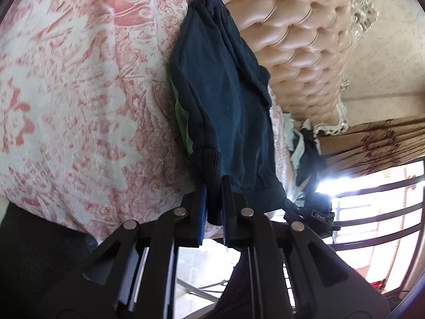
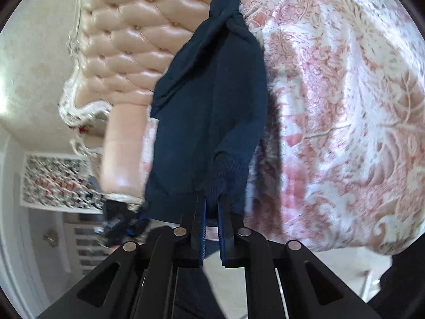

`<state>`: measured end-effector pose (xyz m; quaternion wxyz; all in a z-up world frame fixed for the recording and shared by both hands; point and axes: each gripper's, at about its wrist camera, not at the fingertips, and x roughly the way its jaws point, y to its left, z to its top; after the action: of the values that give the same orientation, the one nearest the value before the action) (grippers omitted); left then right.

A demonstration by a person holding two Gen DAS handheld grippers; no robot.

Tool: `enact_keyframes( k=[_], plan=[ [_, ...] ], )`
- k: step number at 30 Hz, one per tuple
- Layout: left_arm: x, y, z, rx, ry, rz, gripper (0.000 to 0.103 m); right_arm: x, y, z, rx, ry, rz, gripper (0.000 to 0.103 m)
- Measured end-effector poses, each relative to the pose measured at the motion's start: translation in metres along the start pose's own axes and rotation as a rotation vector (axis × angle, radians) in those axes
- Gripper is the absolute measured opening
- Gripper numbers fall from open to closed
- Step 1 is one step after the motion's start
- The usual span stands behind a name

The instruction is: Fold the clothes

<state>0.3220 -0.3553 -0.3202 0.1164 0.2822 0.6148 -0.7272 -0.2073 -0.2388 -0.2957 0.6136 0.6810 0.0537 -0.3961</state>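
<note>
The left gripper (image 1: 213,186) is matte black plastic, with two narrow fingers (image 1: 228,199) faced on their inner sides with ribbed blue pads. Behind the fingers, angled black linkage arms spread outward, each joint pinned with a round silver rivet (image 1: 181,211), and triangular cut-outs open the outer arms. The right gripper (image 2: 211,203) is built alike: black fingers, blue pads (image 2: 221,228), silver rivets (image 2: 179,231), slotted black arms.

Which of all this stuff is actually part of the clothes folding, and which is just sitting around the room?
Part of the job:
- dark navy knit garment with ribbed cuffs, a green patch showing at its edge
- left tongs, clamped on it
- right tongs, clamped on it

Just lying about:
- pink-and-white floral bedspread
- peach tufted leather headboard
- dark clothes heaped beside the bed
</note>
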Motion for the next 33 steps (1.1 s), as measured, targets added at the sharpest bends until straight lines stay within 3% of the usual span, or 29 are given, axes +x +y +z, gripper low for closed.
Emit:
enact_keyframes(
  k=[9,16,21,26,33],
  plan=[
    [-0.01,-0.022,0.011,0.015,-0.017,-0.059,0.011,-0.017,0.005,0.005,0.017,-0.02,0.034,0.006],
    [-0.016,-0.063,0.063,0.046,-0.034,-0.12,0.011,-0.031,0.035,0.044,0.034,-0.053,0.158,0.006],
    [-0.006,-0.075,0.122,-0.015,-0.032,-0.168,0.011,-0.033,0.036,0.104,0.153,-0.085,0.282,0.006],
    [0.028,-0.077,0.206,-0.141,-0.032,-0.182,0.011,-0.013,0.027,0.179,0.306,-0.094,0.371,0.006],
    [0.097,-0.061,0.307,-0.207,-0.035,-0.091,0.011,0.028,0.005,0.282,0.412,-0.119,0.373,0.006]
  ],
)
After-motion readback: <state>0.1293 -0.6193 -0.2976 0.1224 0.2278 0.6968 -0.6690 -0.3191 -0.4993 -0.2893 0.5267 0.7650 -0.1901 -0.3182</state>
